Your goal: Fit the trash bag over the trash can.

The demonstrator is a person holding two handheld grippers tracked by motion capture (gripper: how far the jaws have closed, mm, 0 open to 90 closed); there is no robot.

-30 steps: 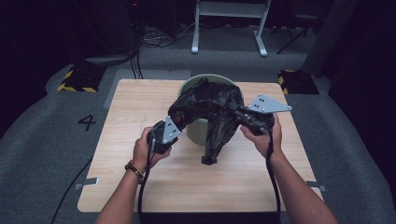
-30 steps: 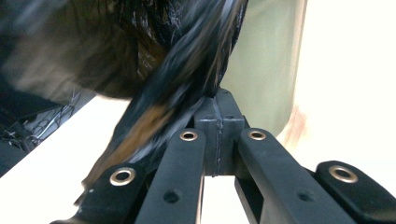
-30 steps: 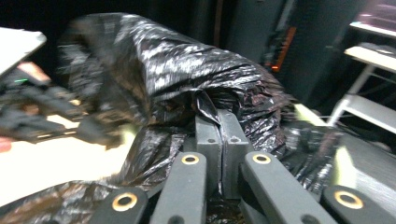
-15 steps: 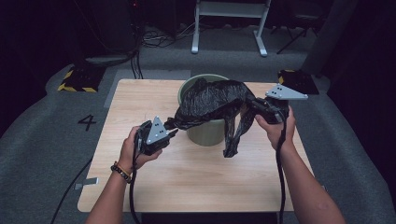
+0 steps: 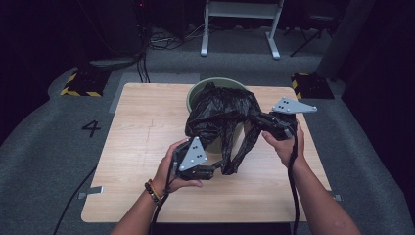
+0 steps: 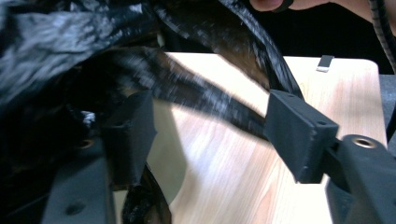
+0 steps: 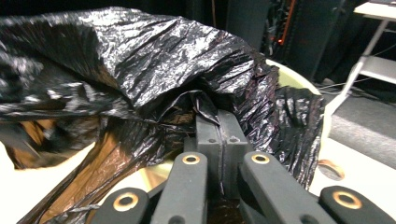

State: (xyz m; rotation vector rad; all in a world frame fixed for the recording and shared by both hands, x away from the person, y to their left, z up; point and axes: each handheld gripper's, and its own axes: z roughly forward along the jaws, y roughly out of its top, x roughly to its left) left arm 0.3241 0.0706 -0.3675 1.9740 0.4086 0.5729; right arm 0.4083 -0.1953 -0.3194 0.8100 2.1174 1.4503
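Observation:
A crumpled black plastic bag [image 5: 220,110] lies draped over a pale green bin [image 5: 195,93] at the back middle of the wooden table [image 5: 137,127]. My right gripper [image 5: 264,120] is shut on a fold of the bag [image 7: 154,60] at its right side, jaws pressed together [image 7: 223,126]. The bin's rim [image 7: 289,77] shows behind the bag. My left gripper [image 5: 218,166] sits low in front of the bin, beside the bag's hanging loops [image 5: 240,152]. Its jaws have just been opening and stand apart [image 6: 215,133]. A bag strip [image 6: 210,98] crosses between them, and the pads do not press on it.
The table's left half and front are bare wood. A white metal stand [image 5: 240,10] is on the floor behind the table. Yellow-and-black blocks [image 5: 78,83] [image 5: 308,85] flank its far corners. A "4" [image 5: 91,128] marks the floor at the left.
My left gripper let go of the bag's left side, opened, and swung toward the front under the hanging loops. The bag shifted slightly to the right with my right gripper.

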